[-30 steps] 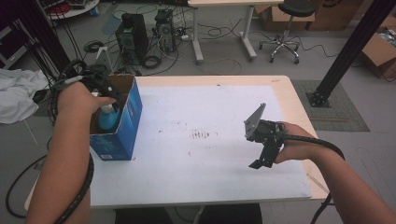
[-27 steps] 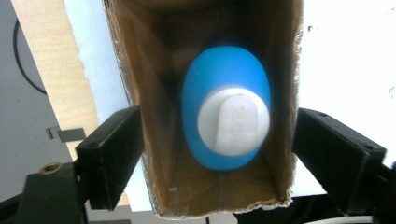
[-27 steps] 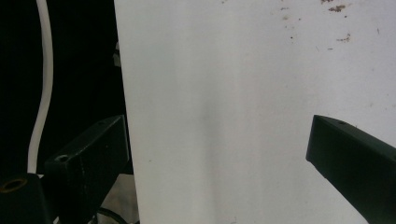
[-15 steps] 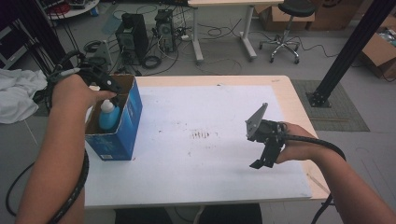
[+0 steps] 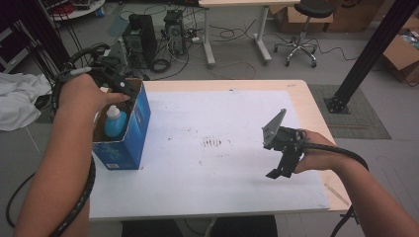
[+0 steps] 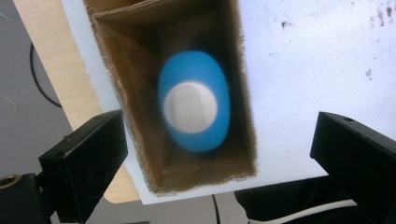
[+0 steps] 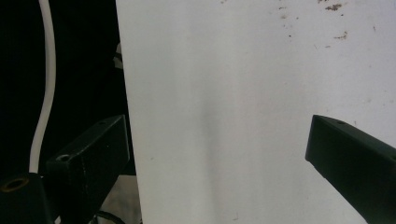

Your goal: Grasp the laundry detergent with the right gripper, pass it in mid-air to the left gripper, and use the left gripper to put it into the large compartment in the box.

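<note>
A blue cardboard box stands open-topped at the table's left edge. Inside it a blue bottle with a white cap stands upright. My left gripper hovers over the box's far end. In the left gripper view I look straight down into the box at the bottle, and the left gripper is open, its jaws wide apart and holding nothing. My right gripper hovers low over the table's right side. In its own view the right gripper is open over bare white board.
A white board with small dark marks covers the wooden table. Behind the table are computer towers, floor cables and a stool. A black post stands at the right and white cloth lies at the left.
My left hand has lifted and drawn back a little from the box's top, leaving the bottle inside. The right gripper has hardly moved.
</note>
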Demonstrator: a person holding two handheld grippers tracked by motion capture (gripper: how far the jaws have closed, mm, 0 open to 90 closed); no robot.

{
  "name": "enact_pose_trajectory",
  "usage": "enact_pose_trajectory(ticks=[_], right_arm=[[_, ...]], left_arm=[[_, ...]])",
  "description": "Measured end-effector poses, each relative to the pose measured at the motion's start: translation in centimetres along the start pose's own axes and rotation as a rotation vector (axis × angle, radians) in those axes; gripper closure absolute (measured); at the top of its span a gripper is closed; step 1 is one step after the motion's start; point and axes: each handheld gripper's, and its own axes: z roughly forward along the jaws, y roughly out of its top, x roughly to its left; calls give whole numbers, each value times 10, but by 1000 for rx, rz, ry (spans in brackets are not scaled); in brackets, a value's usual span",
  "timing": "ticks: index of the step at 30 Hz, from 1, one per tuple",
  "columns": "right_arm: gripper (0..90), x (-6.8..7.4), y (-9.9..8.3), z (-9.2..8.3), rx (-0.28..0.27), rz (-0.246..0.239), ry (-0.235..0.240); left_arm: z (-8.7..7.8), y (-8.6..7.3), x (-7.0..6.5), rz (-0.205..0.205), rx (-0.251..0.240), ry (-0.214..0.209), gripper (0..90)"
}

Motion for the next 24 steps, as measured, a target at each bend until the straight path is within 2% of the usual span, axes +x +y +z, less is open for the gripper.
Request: enact_pose_trajectory(ticks=[3,9,11,15,17,20,24], right_arm=[[60,0,-1,-1,-2,2,-2],[60,0,-4,-3,-9,7,-3],[60,0,-4,-3,-8,8,-2],[60,-1,-5,-4,-9,11,-3],[60,-1,-5,-4,-10,12,-2],[60,-2,-5,-5,-10,14,-4],[60,-2,-5,-6,-7,15,-3]], left_arm=[[-3,1,-6,16,-3,-13,17],[-8,3,-19,87,-16,-34,2],[-10,4,-26,136,-15,-41,1],[-12,6,-37,205,-30,-53,1],[-14,6,-45,262,-48,-47,1],[-16,5,-58,336,-72,-60,1],[-18,3,-75,442,-89,-48,1]])
